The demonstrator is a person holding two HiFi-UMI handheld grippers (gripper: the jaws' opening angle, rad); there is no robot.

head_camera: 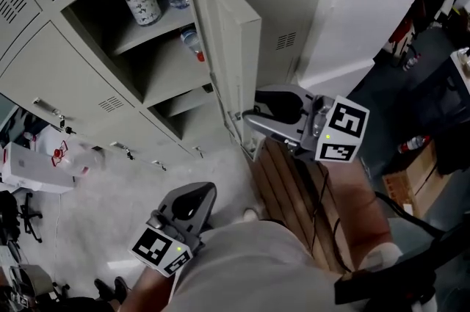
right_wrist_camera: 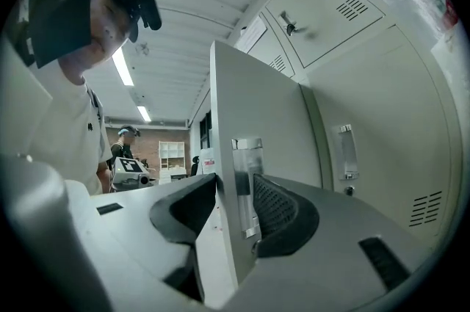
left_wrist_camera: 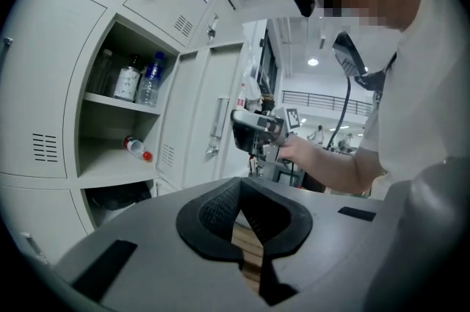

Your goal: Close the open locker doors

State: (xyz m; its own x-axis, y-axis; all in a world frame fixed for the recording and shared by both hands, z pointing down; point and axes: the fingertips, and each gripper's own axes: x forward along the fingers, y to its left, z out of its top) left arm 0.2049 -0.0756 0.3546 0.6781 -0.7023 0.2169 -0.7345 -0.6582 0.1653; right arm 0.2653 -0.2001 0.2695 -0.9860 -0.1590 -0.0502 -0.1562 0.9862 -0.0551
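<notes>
Left gripper [head_camera: 192, 204] at 7 o'clock, jaws clenched, empty, well apart from door. Locker [head_camera: 110, 94] at 10 o'clock. Door [head_camera: 224, 31] ajar, centre. Right gripper [head_camera: 253, 116] at 4 o'clock, jaws released, straddling door's free edge.

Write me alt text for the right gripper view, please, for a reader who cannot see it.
The right tool straddles the free edge of an open grey locker door, its metal handle between the jaws; closed lockers stand behind.
</notes>
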